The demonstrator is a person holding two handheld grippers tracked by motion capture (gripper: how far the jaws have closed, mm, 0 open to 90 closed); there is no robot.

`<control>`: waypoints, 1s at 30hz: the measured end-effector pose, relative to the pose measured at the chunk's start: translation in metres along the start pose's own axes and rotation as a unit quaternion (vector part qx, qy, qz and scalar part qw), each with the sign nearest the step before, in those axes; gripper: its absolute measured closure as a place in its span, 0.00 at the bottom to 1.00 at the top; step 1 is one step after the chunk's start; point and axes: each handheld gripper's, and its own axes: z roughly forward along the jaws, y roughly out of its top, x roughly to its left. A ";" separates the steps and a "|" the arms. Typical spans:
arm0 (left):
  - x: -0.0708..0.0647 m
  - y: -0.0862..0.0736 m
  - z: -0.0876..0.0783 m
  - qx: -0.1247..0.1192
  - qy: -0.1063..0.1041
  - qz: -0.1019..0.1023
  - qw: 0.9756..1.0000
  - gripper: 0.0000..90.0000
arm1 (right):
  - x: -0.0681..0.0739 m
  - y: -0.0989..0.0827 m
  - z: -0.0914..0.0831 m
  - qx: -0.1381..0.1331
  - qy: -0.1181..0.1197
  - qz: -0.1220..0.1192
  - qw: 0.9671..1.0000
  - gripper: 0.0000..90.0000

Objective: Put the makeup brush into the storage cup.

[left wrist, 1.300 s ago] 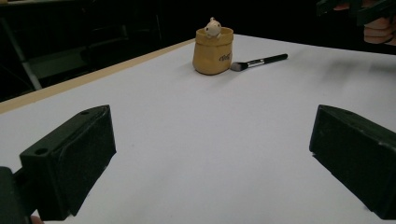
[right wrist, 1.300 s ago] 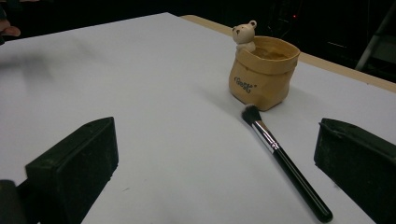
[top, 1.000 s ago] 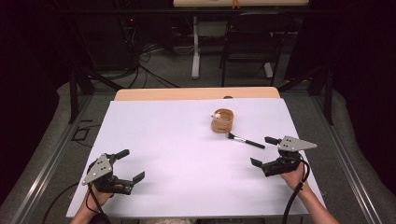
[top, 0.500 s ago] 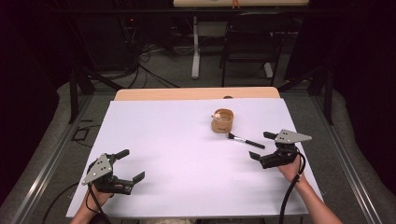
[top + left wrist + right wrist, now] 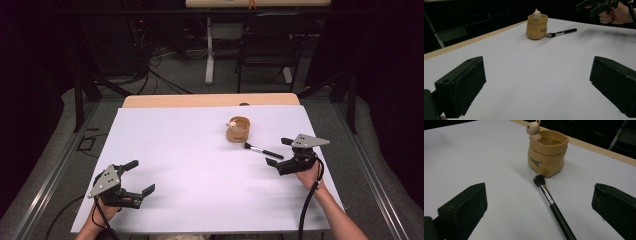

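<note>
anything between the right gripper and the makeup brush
No. In the right gripper view, bare white table sheet runs from the open right gripper to the black-handled makeup brush, whose bristles point at the tan bag-shaped pot.

Bright table, dark surroundings.
Even overhead light whitens the table (image 5: 200, 150); soft shadows, slight grain, the near black jaws blurred.

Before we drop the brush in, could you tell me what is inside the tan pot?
The tan pot looks empty; a small bear figure hangs on its rim. Its bottom is hidden.
</note>
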 end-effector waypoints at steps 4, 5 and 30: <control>0.000 0.000 0.000 0.001 0.001 0.000 1.000 0.00 | -0.004 0.001 0.005 0.005 -0.003 0.001 1.000 0.00; 0.000 0.000 0.000 0.000 0.001 0.000 1.000 0.00 | -0.004 0.001 0.005 0.005 -0.003 0.001 1.000 0.00; -0.001 0.000 -0.001 0.000 0.001 -0.001 1.000 0.00 | -0.014 0.011 0.025 0.035 -0.007 0.000 0.999 0.00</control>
